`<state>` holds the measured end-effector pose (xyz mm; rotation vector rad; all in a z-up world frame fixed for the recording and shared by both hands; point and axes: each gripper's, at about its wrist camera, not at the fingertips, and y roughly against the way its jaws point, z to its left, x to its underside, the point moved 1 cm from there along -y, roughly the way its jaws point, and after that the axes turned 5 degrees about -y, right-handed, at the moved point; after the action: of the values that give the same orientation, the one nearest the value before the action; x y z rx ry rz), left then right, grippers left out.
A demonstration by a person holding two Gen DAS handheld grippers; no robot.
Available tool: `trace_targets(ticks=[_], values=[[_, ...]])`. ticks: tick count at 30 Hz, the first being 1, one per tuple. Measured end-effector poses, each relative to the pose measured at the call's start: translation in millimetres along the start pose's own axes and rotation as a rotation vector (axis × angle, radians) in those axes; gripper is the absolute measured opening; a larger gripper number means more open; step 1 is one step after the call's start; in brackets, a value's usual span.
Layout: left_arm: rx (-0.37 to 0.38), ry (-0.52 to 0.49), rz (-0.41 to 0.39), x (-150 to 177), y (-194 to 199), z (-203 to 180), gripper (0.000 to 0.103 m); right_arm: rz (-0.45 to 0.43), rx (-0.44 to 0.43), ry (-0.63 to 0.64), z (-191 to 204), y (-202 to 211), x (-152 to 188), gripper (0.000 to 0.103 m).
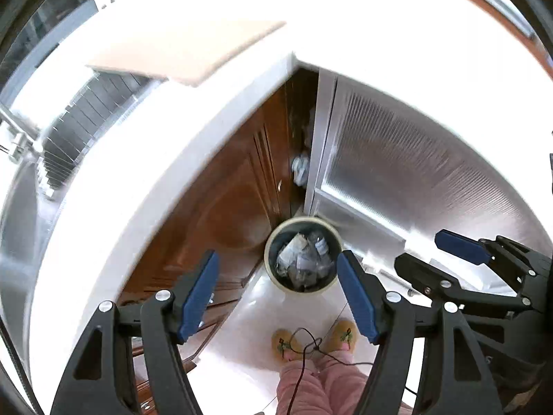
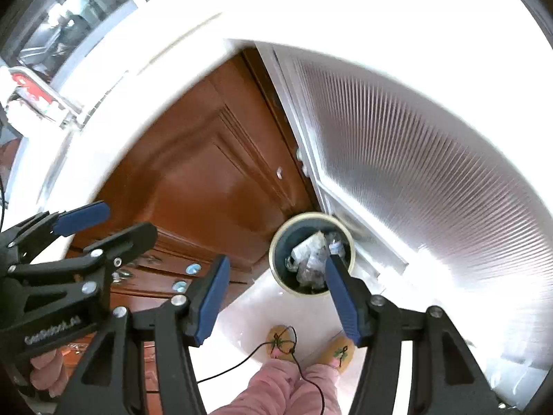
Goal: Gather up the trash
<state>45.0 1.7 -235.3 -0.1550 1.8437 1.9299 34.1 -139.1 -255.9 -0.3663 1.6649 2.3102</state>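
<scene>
A round cream-rimmed trash bin (image 1: 266, 257) (image 2: 273, 254) stands on the pale floor far below, in the corner between a wooden cabinet and a ribbed glass door. Crumpled paper and plastic trash (image 1: 297, 257) (image 2: 309, 252) fills it. High above it my left gripper (image 1: 278, 297) (image 2: 110, 224) is open, with nothing between its blue pads. Beside it, my right gripper (image 2: 276, 301) (image 1: 432, 259) is also open and holds nothing. A pale crumpled thing (image 1: 300, 169) shows blurred in the corner gap above the bin.
A white countertop (image 1: 138, 180) (image 2: 114, 110) curves round the brown cabinet door (image 1: 224, 200) (image 2: 214, 173). A tan board (image 1: 186, 52) lies on the counter. The person's yellow slippers (image 1: 283, 344) (image 2: 276, 340), pink trouser legs and a black cable (image 2: 304, 370) are below.
</scene>
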Motion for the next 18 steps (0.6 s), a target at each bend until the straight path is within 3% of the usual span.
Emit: trace_targets(ticks=[11,18], values=[[-0.105,0.016,-0.195,-47.1,110.4,9.7,0.069,-0.121,0.028,0.095,27.0,106.8,-41.0,0.058],[-0.09,0.054,-0.251,-73.5,155.3,19.1,0.069,-0.201,0.02,0.109,42.2,154.0,-66.0,0.058]])
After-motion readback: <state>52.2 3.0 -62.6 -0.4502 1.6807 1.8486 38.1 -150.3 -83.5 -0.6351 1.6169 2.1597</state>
